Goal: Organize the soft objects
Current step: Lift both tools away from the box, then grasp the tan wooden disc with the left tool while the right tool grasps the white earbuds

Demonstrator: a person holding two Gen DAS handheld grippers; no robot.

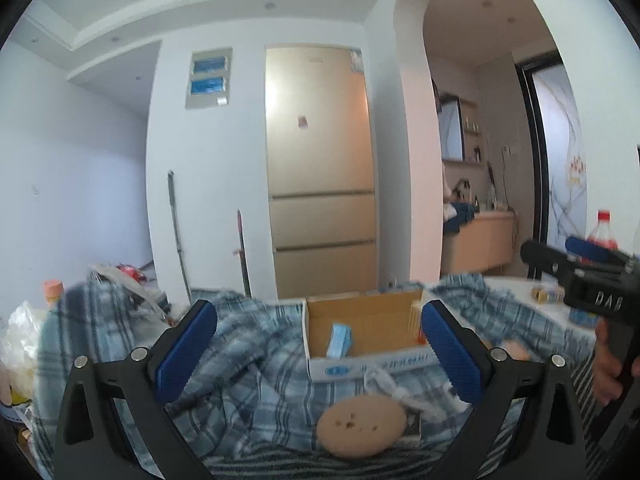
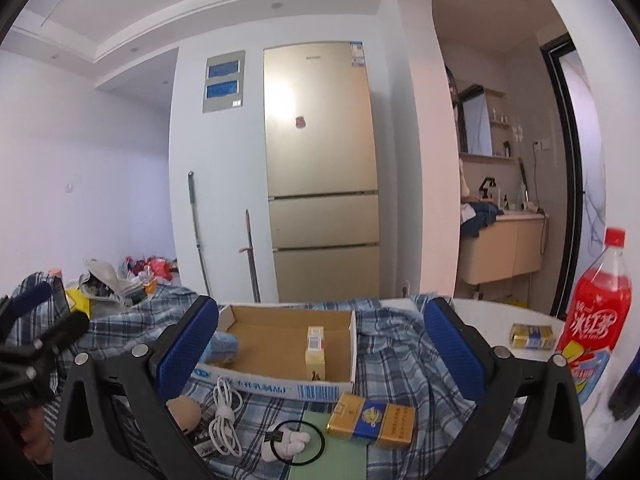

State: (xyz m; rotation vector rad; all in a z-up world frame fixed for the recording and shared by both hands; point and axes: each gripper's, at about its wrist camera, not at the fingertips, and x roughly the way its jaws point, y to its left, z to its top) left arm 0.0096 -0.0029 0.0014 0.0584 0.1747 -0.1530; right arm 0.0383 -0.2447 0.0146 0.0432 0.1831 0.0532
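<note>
A blue plaid cloth (image 1: 248, 364) lies rumpled over the table; it also shows in the right wrist view (image 2: 400, 356). A round tan soft pad (image 1: 362, 424) lies on it below my open, empty left gripper (image 1: 316, 354). An open cardboard box (image 2: 288, 340) sits ahead, holding a light blue pack (image 1: 339, 340) and a yellow carton (image 2: 316, 354). My right gripper (image 2: 322, 352) is open and empty above a white coiled cable (image 2: 224, 416), a black hair band with a white plush charm (image 2: 296, 444) and a gold and blue pack (image 2: 370, 420).
A red drink bottle (image 2: 596, 320) stands at the right on the white table (image 2: 492, 312), near a small gold pack (image 2: 534, 336). A gold fridge (image 2: 320, 172) stands behind. Bags and clutter (image 1: 24, 344) sit at the left. The right gripper's body (image 1: 592, 280) shows at the left view's right edge.
</note>
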